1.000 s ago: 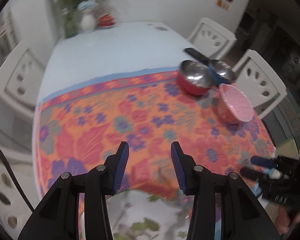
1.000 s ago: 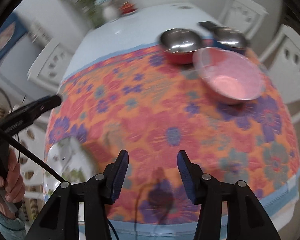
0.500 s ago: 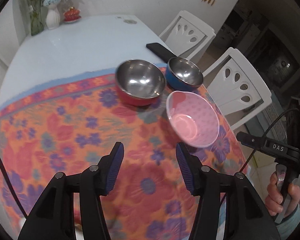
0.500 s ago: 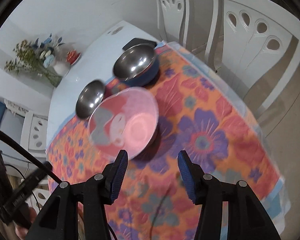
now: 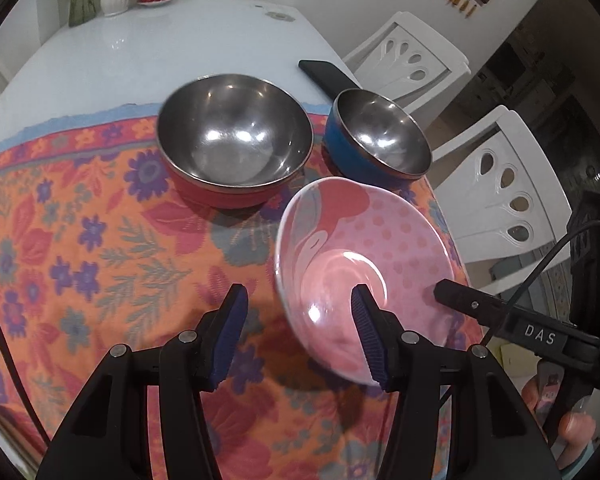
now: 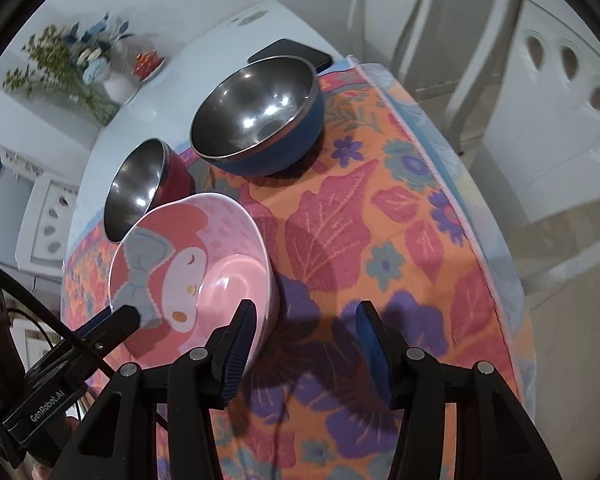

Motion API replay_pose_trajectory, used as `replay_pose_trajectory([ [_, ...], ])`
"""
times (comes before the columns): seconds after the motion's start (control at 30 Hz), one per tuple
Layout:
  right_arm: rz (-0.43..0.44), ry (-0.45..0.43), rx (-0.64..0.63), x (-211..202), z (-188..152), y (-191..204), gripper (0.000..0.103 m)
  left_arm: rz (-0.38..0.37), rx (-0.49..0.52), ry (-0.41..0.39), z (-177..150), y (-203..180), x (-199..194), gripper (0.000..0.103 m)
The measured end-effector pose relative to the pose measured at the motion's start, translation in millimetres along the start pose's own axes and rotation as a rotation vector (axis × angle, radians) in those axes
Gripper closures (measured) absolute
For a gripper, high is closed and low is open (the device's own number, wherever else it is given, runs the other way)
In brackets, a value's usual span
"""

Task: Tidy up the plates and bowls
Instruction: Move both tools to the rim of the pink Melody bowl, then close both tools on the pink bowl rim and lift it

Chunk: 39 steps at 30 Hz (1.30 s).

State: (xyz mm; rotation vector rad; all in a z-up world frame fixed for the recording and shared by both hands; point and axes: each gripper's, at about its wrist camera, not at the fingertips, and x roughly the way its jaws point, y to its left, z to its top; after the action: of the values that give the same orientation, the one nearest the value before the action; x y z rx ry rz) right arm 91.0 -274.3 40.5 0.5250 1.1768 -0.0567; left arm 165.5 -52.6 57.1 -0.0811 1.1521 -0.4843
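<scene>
Left claw (image 5: 298,316) and right claw (image 6: 306,330) both spread wide, straddling opposite rims of the pink bowl (image 5: 356,256).

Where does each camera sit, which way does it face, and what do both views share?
Left wrist: on the left gripper, looking over the pink bowl at the red bowl; its fingers and the right gripper's tip show.
Right wrist: on the right gripper, facing the blue bowl; its fingers and the left gripper's tip show.
Shared: all three bowls, the floral cloth, the phone.
</scene>
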Motion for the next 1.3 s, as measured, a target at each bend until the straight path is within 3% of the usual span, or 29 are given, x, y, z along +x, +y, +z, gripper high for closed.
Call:
replay_pose_trajectory([
  [0.13, -0.007, 0.003, -0.053, 11.5, 5.1, 6.2, 0.054, -0.001, -0.012, -0.003, 1.0, -1.8, 11.9, 0.058],
  [0.2, -0.008, 0.007, -0.078, 16.1, 6.4, 8.2, 0.064, 0.004, -0.013, -0.001, 1.5, -3.0, 16.9, 0.061],
  [0.33, 0.005, 0.016, -0.104, 24.7, 4.3, 9.5, 0.073, -0.002, -0.019, 0.000, 0.3, -5.3, 24.3, 0.077],
  [0.5, 0.022, 0.017, -0.145, 28.9, 1.9, 16.7, 0.086, -0.006, -0.027, -0.016, -2.5, -6.1, 24.9, 0.080],
  [0.87, 0.015, -0.013, -0.198, 11.6, -10.4, 25.5, 0.086, -0.028, -0.008, -0.036, -18.0, -14.7, 6.7, 0.080],
  [1.3, 0.004, -0.058, -0.386, -57.7, -61.4, 58.2, 0.086, -0.017, 0.031, -0.123, -55.1, -27.2, -75.8, 0.080],
])
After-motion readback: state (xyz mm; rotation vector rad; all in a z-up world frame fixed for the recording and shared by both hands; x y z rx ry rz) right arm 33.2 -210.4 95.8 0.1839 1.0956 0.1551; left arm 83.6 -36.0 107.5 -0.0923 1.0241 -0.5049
